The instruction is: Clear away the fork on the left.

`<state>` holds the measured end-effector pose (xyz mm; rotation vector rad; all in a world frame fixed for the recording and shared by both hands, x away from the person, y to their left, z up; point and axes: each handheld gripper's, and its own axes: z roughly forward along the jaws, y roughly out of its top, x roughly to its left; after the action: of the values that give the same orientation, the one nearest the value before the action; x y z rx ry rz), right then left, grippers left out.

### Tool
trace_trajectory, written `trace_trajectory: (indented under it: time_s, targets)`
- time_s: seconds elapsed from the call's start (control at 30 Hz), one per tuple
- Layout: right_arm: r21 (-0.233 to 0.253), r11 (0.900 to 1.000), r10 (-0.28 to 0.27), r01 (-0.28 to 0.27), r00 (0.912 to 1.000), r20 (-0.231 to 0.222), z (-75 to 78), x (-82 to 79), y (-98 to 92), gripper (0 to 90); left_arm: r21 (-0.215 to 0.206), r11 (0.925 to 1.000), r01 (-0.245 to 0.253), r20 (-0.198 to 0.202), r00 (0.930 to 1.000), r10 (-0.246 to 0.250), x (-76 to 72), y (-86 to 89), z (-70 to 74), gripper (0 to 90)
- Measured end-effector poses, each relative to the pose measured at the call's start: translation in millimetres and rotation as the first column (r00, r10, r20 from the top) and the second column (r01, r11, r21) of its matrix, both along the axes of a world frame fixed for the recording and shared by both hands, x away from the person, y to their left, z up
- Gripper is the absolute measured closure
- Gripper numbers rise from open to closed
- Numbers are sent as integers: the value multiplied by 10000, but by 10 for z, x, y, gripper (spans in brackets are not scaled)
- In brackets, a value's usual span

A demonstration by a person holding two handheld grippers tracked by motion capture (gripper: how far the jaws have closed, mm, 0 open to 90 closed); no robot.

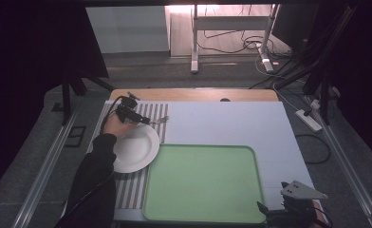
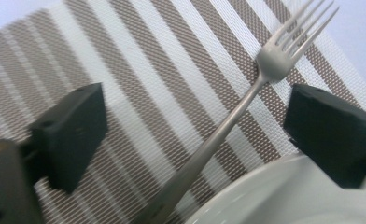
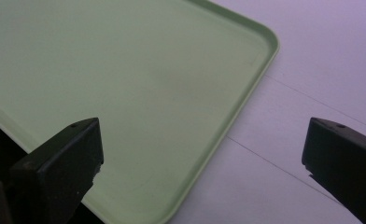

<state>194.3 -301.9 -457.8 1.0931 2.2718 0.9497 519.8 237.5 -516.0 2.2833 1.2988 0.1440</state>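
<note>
- High view: progress looks early to me. Your left gripper sits in the upper left of the frame, over the far rim of the white plate, with the fork lying just beyond it on the striped placemat. The green tray in the lower centre carries nothing, and your right gripper rests at the lower right corner, just off the tray's near right corner. I would judge that nothing has been cleared or set yet; the fork, and perhaps the plate, remain to be handled.
- Left gripper view: your 2 jaws stand wide apart, 1 at the left edge and 1 at the right, and the fork runs diagonally between them, tines toward the upper right, handle toward the bottom centre. Neither jaw touches it. The fork lies on the placemat, its handle passing close by the plate rim at the lower right; whether it touches that rim I cannot tell. Closing on the handle is the step left here.
- Right gripper view: your jaws are spread wide and grip nothing. The tray takes the upper left, the pale table the right.
- Writing: no brand, label or lettering is readable on any item.
</note>
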Motion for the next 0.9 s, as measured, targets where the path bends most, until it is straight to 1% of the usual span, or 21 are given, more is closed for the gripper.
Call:
trace_trajectory:
  time_s: [0.03,0.1,0.2,0.27,0.3,0.33,0.37,0.4,0.47,0.63,0.67,0.77,0.83,0.9]
  targets:
    - [0,10000,0,0,10000,0,0,0,0,0,58,9999,103,-79,9999,-103,8,-34,-11,49]
    - [6,10000,-7,7,10000,-2,0,0,0,0,79,9996,271,-190,9995,-270,29,-95,-31,1]
    - [8,10000,2,-2,10000,-6,0,0,-1,0,300,9990,323,-370,9988,-312,67,-174,-60,0]
    - [5,10000,9,-9,10000,-4,0,0,-1,0,698,9969,363,-439,9985,-333,86,-223,-81,0]
    - [6,10000,19,-19,10000,-2,0,-1,-1,0,949,9946,422,-454,9982,-380,93,-243,-91,8]
    - [7,10000,29,-29,10000,-5,0,-1,-2,0,1034,9937,428,-449,9983,-383,99,-254,-96,17]
    - [9,10000,24,-24,10000,-8,0,-1,-2,0,1191,9921,391,-401,9986,-345,103,-263,-98,31]
    - [12,10000,25,-25,10000,-11,0,-1,-2,0,1432,9889,388,-329,9989,-344,103,-265,-93,52]
    - [11,10000,35,-35,10000,-14,0,-2,-2,0,1455,9883,448,-286,9987,-411,102,-248,-85,89]
    - [-10,10000,62,-62,10000,-14,-1,-2,0,0,1321,9900,493,-108,9988,-483,80,-108,-48,276]
    - [-19,10000,65,-65,10000,-4,-2,-2,2,0,1291,9906,455,-22,9990,-456,70,-78,-43,326]
    - [-91,9999,85,-85,10000,-39,-1,-2,4,0,1233,9912,479,34,9988,-487,51,17,-30,496]
    - [-111,9999,107,-108,9999,-40,-2,-2,6,0,1252,9906,552,87,9984,-567,41,65,-27,586]
    - [-112,9999,121,-122,9999,-60,-4,-1,10,0,1252,9906,559,44,9984,-569,34,104,-22,667]
